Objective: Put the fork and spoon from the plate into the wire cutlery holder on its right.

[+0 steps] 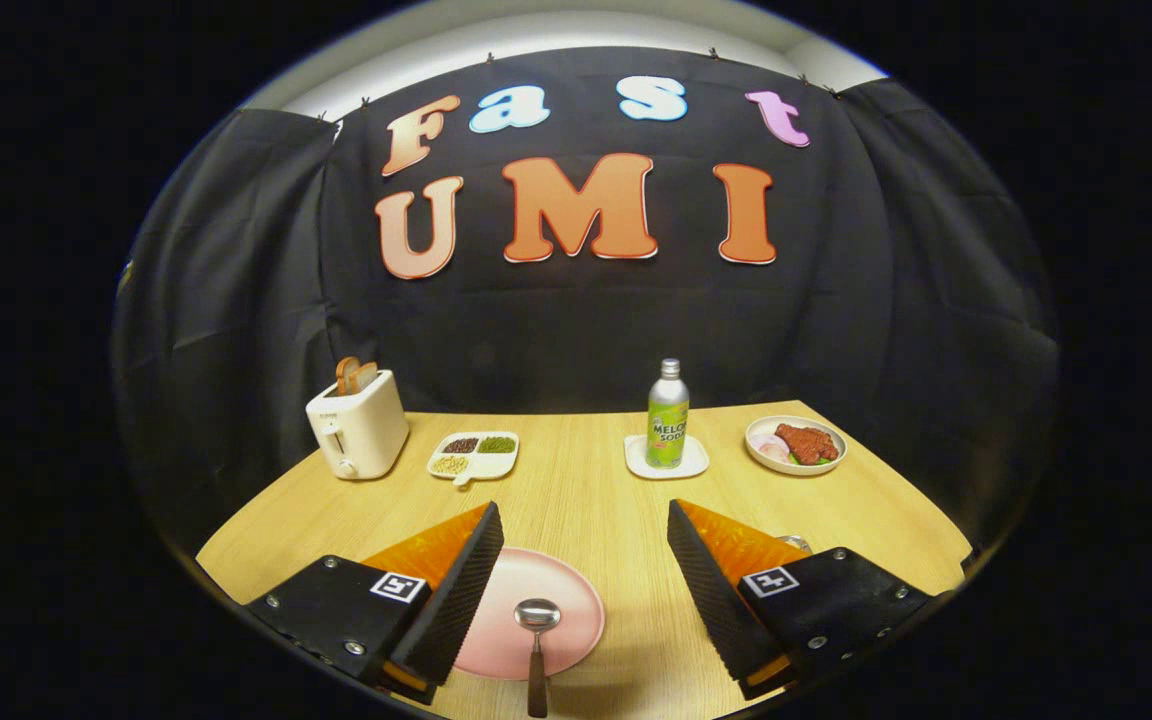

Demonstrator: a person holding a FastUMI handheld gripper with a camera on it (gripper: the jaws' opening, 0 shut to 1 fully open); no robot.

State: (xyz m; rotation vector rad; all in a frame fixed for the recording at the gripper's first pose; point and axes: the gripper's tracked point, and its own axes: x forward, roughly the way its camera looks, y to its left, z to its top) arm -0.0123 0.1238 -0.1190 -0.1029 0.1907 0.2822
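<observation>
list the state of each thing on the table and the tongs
tongs: open, empty, above the plate
spoon: lying on the plate, bowl up, between the fingers
plate: flat on the table
toaster: upright, toast sticking out
bottle: upright, capped, on a coaster
divided dish: filled
food plate: food on it

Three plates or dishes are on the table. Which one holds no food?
The pink plate between the open tongs: it carries just a spoon. The divided dish and the far white plate hold food.
</observation>
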